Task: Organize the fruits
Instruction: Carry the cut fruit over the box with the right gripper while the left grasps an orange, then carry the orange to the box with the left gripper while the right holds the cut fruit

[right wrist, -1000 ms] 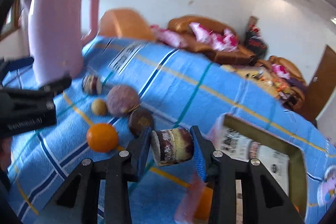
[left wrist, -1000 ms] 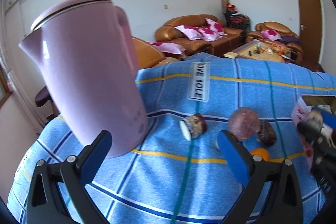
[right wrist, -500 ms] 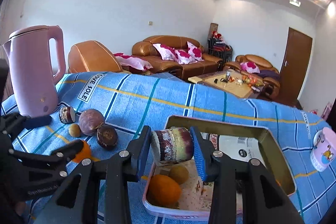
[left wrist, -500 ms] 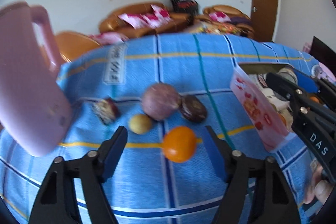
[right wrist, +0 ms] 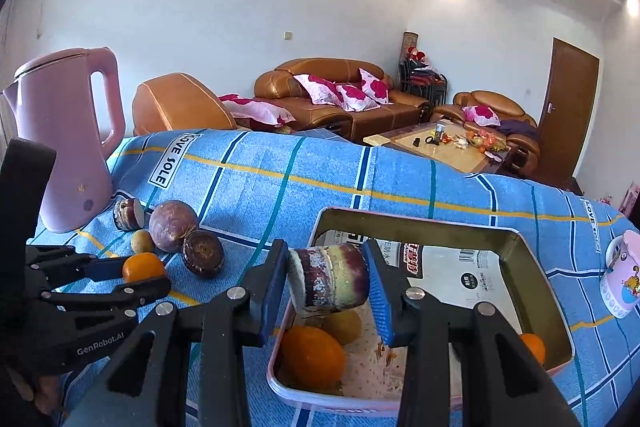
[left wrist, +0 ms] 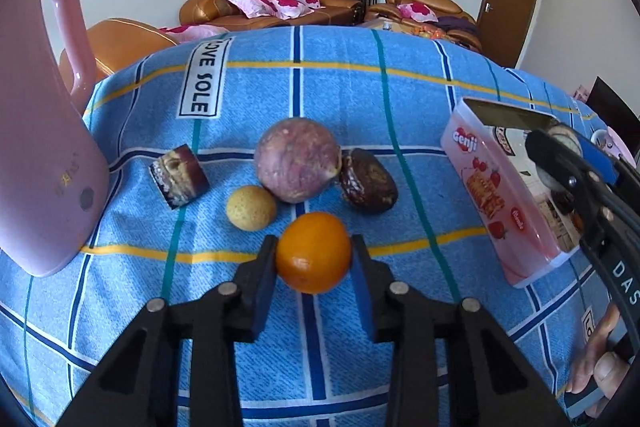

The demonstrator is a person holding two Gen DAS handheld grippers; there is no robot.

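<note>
Fingers of our left gripper [left wrist: 313, 259] were closing on a smooth, bright orange [left wrist: 313, 251] lying on the blue checked tablecloth [left wrist: 400, 99], their pads at its two sides, while our right gripper [right wrist: 328, 283] held a cut purple-and-cream chunk [right wrist: 330, 282] clamped above the pink tin [right wrist: 400, 219]. On the cloth we counted one large mottled purple fruit [left wrist: 297, 159], one small yellow fruit [left wrist: 251, 207], one dark brown fruit [left wrist: 370, 181] and one more cut chunk [left wrist: 179, 175]. Inside the tin we counted two oranges [right wrist: 312, 357] and one yellow fruit [right wrist: 343, 321].

black claw [left wrist: 313, 259], blue pads [left wrist: 264, 291]
</note>
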